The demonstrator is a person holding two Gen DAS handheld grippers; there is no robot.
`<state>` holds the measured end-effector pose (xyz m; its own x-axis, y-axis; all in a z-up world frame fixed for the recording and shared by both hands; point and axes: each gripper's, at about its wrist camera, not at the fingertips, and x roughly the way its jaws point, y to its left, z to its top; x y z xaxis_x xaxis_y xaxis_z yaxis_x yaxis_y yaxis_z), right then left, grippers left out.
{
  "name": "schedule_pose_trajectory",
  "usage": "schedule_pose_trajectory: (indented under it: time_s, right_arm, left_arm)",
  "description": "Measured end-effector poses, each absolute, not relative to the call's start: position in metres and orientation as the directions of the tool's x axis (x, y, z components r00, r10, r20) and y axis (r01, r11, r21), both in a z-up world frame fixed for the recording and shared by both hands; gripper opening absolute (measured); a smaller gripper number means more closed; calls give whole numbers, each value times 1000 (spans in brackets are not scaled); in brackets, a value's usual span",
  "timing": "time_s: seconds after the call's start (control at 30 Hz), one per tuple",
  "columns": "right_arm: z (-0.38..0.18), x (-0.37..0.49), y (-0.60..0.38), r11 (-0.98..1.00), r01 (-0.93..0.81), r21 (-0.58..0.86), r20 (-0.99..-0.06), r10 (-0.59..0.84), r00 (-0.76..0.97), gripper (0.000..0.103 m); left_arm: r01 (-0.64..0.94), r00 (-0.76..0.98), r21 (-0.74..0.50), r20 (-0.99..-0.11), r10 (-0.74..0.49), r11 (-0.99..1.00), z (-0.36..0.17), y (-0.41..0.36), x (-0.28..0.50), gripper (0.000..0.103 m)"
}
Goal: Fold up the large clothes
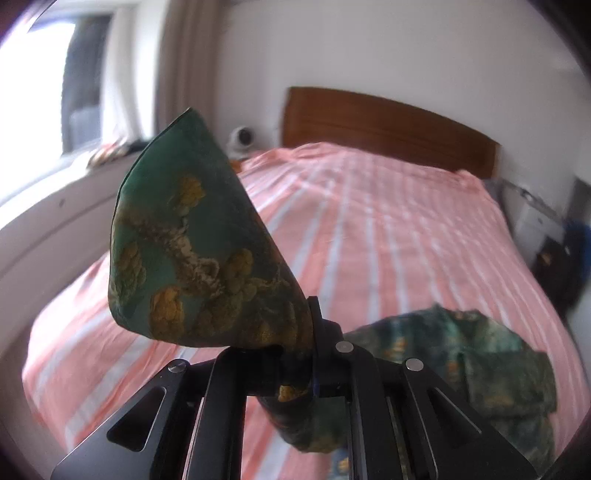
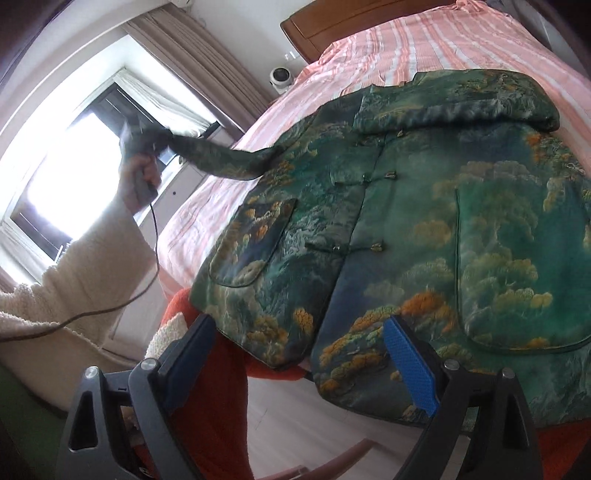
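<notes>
A green padded jacket (image 2: 424,221) with a printed landscape is spread front-up on the pink striped bed (image 2: 424,40), its hem hanging a little over the near edge of the bed and its collar turned toward the wooden headboard (image 2: 332,22). One sleeve (image 2: 221,158) is lifted away from the jacket body, toward the window side; its cuff end (image 1: 192,251) is pinched tightly in the left gripper (image 1: 295,369), whose tongs are closed on the cloth. The other sleeve is already laid across the chest, just below the collar. The right gripper (image 2: 299,362) hovers over the hem of the jacket with its tongs wide apart, and nothing is held between the blue pads (image 2: 410,362).

The step in hand is judged to be the folding of the lifted sleeve inward over the jacket body. For a good result, the sleeve should be carried across the chest so that it lies parallel to the sleeve already folded, near the collar and not over the pockets. The cuff should be kept taut while it is moved, so that the padded cloth does not twist. The fold line should be placed at the shoulder seam, straight toward the hem. The body of the jacket could be pressed down near the hem by the free right gripper, so that it is not dragged toward the window. The cuff should be released only when the sleeve lies flat.
</notes>
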<state>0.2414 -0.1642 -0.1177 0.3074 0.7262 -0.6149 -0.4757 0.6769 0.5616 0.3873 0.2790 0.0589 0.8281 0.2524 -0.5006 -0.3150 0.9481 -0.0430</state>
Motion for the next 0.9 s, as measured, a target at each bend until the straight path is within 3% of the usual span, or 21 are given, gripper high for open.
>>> schedule_pose_trajectory:
  time_s: [0.07, 0.2, 0.23, 0.27, 0.33, 0.43, 0.57, 0.77, 0.9]
  right_arm:
    - [-116, 242, -167, 672, -478, 566, -602, 733, 317, 91]
    - [-112, 236, -178, 681, -475, 557, -581, 728, 364, 91]
    - [-112, 234, -183, 686, -467, 559, -577, 726, 376, 91]
    - [-111, 232, -187, 692, -459, 557, -575, 720, 388, 91]
    - [-111, 227, -199, 708, -440, 553, -573, 706, 417, 91]
    - [-109, 217, -223, 741, -403, 538, -574, 672, 469, 91]
    - [-111, 202, -262, 780, -334, 529, -573, 618, 538, 91]
    - [-124, 207, -285, 793, -271, 546, -575, 590, 567, 91]
    - [-119, 212, -271, 777, -309, 548, -552, 614, 565, 91]
  left_arm:
    - [-167, 859, 46, -484, 168, 985, 75, 214, 406, 11]
    - [132, 813, 167, -582, -10, 977, 51, 73, 447, 19]
    - [179, 787, 174, -616, -35, 968, 37, 50, 455, 32]
    - [248, 725, 176, -685, -63, 953, 11, 21, 468, 61]
    - [307, 631, 187, -774, -52, 933, -40, -16, 481, 81]
    - [365, 529, 208, -849, -18, 907, -99, -42, 478, 80]
    - [377, 501, 192, -865, -25, 906, -109, -25, 456, 80]
    - [217, 557, 166, -830, 17, 962, -84, 22, 476, 93]
    - [102, 515, 136, -855, 64, 985, -115, 38, 506, 94]
